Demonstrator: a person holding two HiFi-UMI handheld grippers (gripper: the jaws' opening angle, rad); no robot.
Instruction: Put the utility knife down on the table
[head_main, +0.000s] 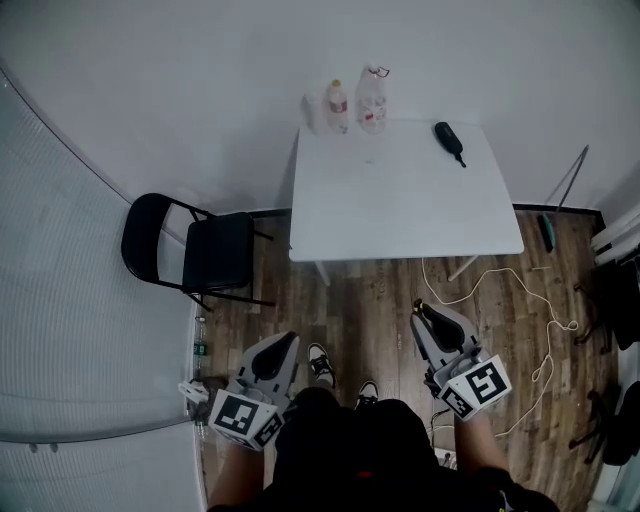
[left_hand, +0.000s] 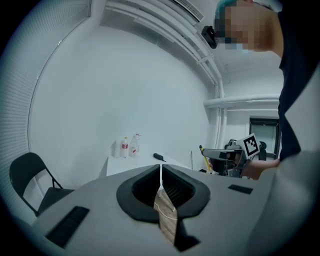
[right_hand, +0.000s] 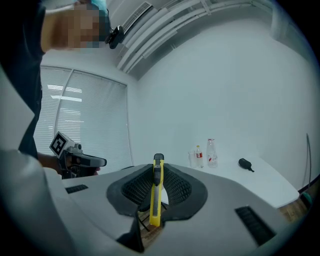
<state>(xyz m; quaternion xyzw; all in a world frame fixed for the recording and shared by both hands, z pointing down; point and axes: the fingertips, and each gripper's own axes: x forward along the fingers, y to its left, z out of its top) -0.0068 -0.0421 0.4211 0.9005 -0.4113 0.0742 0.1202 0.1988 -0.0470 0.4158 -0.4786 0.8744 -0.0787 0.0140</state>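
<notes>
A yellow utility knife (right_hand: 156, 192) with a black tip stands on edge between the jaws of my right gripper (right_hand: 158, 162), which is shut on it. In the head view this gripper (head_main: 425, 312) hangs over the wooden floor, short of the white table (head_main: 400, 200). My left gripper (head_main: 285, 342) is level with it on the left, jaws shut with nothing between them, as the left gripper view (left_hand: 161, 167) confirms. That view also shows the right gripper (left_hand: 227, 155) with the knife (left_hand: 204, 159) sticking out ahead.
Two bottles (head_main: 355, 103) and a cup stand at the table's far edge; a black object (head_main: 449, 138) lies at its far right. A black folding chair (head_main: 195, 250) stands left of the table. White cables (head_main: 500, 290) trail over the floor at the right.
</notes>
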